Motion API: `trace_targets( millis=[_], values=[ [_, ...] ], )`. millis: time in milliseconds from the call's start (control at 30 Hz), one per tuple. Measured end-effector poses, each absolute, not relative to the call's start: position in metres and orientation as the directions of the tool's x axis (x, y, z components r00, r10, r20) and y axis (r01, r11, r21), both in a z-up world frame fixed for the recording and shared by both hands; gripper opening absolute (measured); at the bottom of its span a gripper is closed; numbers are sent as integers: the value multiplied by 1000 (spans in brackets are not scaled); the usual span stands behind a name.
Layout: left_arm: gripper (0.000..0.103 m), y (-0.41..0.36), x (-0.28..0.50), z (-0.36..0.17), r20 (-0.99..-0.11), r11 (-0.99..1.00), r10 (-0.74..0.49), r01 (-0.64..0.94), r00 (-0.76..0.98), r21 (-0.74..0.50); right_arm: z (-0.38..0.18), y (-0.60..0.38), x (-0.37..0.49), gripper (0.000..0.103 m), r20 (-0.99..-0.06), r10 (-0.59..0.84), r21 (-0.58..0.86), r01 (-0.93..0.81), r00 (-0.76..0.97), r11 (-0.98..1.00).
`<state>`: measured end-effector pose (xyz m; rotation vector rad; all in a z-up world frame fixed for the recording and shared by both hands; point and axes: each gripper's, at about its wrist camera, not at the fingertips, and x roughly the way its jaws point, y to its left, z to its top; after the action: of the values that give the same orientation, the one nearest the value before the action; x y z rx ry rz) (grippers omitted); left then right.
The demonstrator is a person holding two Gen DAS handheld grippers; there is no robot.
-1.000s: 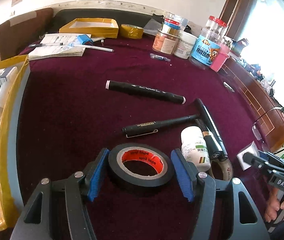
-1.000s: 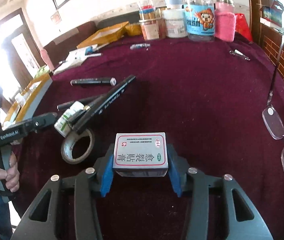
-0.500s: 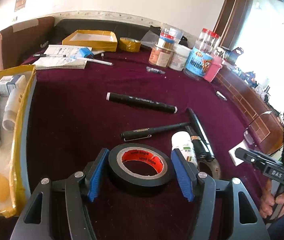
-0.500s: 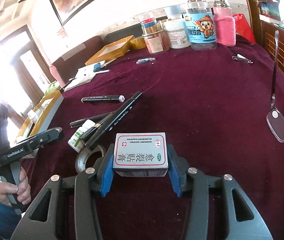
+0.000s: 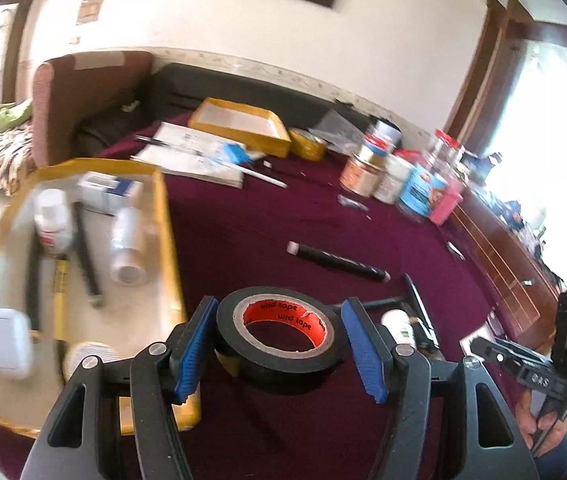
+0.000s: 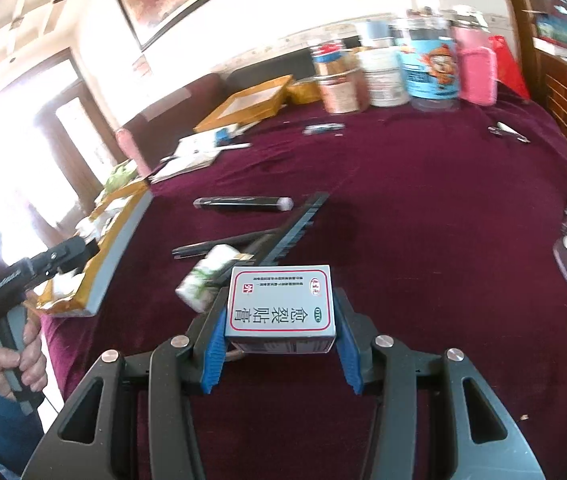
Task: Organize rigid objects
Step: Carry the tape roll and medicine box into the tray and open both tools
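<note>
Both loads have come up off the counter (image 5: 243, 240) since 1 s ago. Left hand-held gripper (image 5: 279, 344) pinching black tape roll (image 5: 279, 340), now swung left w/ yellow tray (image 5: 167, 240) near-left. Right hand-held gripper (image 6: 279, 340) clamps medicine box (image 6: 281, 304), also raised. Prob. carry phase; drop into tray next.

Each hand-held gripper (image 5: 279, 344) is black plastic; blue ribbed pads (image 5: 193, 348); silver screws (image 5: 157, 347).
</note>
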<state>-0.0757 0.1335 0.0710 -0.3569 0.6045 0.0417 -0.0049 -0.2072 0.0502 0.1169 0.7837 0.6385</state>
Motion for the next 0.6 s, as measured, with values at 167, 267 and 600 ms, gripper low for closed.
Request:
trace_targets(
  millis=[167,267,600],
  values=[
    [67,164,-93,74,-546,928,14,-215,838,-306,61,-172,-14,46,-631,609,314,-560,481,767],
    [67,183,-101,73,-543,913,41,-252,839,-321,66,-146,-18,46,-641,635,317,-605,431,731],
    [67,218,-114,62,-550,885,114,-336,827,-323,103,-41,-32,47,-653,679,259,-743,335,617]
  ],
)
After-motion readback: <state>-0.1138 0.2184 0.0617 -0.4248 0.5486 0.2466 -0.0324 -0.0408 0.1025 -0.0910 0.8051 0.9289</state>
